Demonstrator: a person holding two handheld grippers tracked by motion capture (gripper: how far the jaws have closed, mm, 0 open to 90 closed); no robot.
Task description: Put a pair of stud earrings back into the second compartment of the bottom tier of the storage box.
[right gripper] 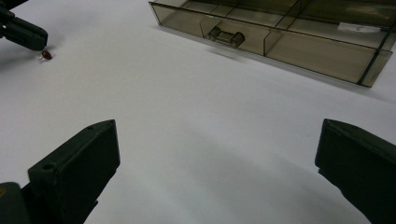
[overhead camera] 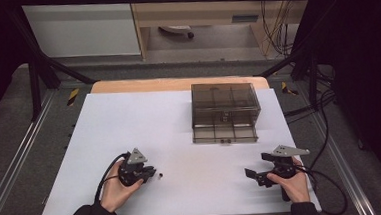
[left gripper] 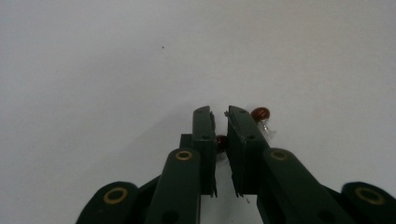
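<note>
Left gripper view: the left gripper (left gripper: 219,113) is seen with its jaws drawn almost together, a narrow slit left between the tips, pointed down at the white table sheet (left gripper: 93,70). A small dark red bead-like piece (left gripper: 221,141) is seen in the slit between the jaws, apparently pinched there, though contact with the pads cannot be told for sure. A second small red bulb-like part (left gripper: 260,113) with a clear glassy end is found lying on the sheet just beside the outer face of one jaw, outside the grip. In the high view the left gripper (overhead camera: 150,174) is held low over the sheet in the person's left hand (overhead camera: 117,187), and a tiny dark item (overhead camera: 160,176) is seen on the sheet just beside its tips. The right gripper (overhead camera: 255,176) is held in the right hand (overhead camera: 293,184), well apart from the left gripper; in the right gripper view its jaws are spread wide with nothing between them, bare sheet being seen in the gap. A smoky clear plastic drawer box (overhead camera: 223,105) is placed beyond both grippers, nearer the right gripper, with its divided drawer (overhead camera: 225,134) pulled out toward the person. In the right gripper view the red part (right gripper: 46,54) is seen far off, just under the left gripper's tips.
</note>
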